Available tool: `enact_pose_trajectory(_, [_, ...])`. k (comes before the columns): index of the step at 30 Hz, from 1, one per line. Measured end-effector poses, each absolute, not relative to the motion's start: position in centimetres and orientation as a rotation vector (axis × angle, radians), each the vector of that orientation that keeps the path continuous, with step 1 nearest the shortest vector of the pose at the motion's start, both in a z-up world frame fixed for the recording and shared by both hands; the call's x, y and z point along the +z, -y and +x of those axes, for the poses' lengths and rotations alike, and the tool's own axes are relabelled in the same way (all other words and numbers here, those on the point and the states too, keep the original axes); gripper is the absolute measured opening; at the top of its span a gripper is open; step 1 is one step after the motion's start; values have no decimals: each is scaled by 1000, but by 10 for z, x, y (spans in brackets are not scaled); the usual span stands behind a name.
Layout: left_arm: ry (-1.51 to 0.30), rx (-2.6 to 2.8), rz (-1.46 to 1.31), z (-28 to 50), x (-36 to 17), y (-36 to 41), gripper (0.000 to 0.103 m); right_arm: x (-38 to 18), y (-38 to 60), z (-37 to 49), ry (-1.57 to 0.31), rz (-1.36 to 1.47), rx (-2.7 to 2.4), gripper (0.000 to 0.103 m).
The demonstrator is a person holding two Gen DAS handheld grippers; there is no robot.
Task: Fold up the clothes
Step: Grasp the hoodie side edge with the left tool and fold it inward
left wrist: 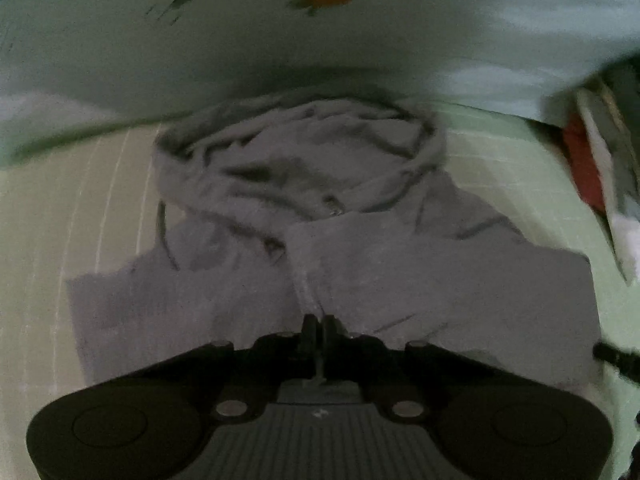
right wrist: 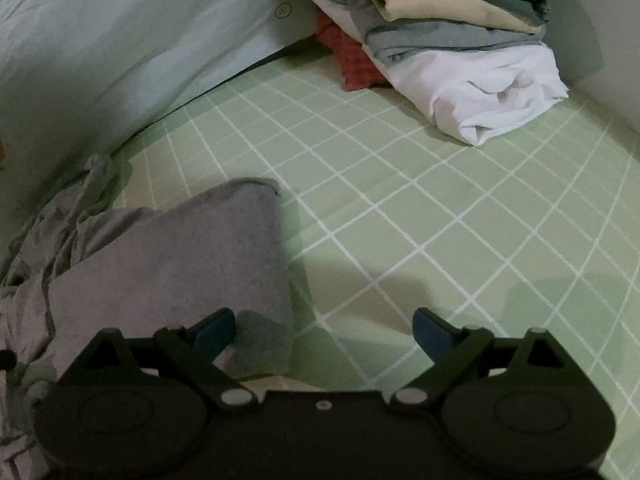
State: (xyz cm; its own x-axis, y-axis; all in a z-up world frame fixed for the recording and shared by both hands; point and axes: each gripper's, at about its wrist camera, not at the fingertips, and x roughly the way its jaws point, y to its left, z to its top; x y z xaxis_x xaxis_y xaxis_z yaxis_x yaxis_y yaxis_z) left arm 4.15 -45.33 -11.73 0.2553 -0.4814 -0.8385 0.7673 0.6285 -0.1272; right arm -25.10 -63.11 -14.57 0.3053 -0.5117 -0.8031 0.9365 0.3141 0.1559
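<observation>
- Hoodie, grey, lies face up on the green checked bed sheet, hood toward the pale pillow, sleeves already turned in so the body makes a compact rectangle ready for its next fold.
- Left gripper has its jaws closed at the hem's middle, seemingly pinching the fabric there, though blur leaves that unsure; a centre hold would let the hem lift evenly.
- Right gripper hangs with jaws spread wide and empty, just beside the hoodie's right corner, likely placed to take it.
- Folded clothes stack sits well apart at the far corner, keeping finished pieces clear.
</observation>
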Motion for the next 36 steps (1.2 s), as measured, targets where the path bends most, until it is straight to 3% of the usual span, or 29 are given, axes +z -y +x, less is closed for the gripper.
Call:
enact_pose_trajectory(10, [-822,-939,56,30,-18,402,2,-131,620,-262,-666,695,-1106,96])
enact_pose_trajectory(17, [-656,-844,-118,32,48,318,2,-126,600,-252,-672,634,-1054,96])
enact_pose_trajectory(22, [-649,-516,-102,56,34,248,5,-123,589,-241,-697,579,-1013,96])
enact_pose_trajectory(26, [-778,-273,-60,74,-19,205,29,-124,583,-230,-732,548,-984,96])
enact_pose_trajectory(36, [-955,-309,-37,71,-97,213,59,-125,566,-190,-837,446,-878,96])
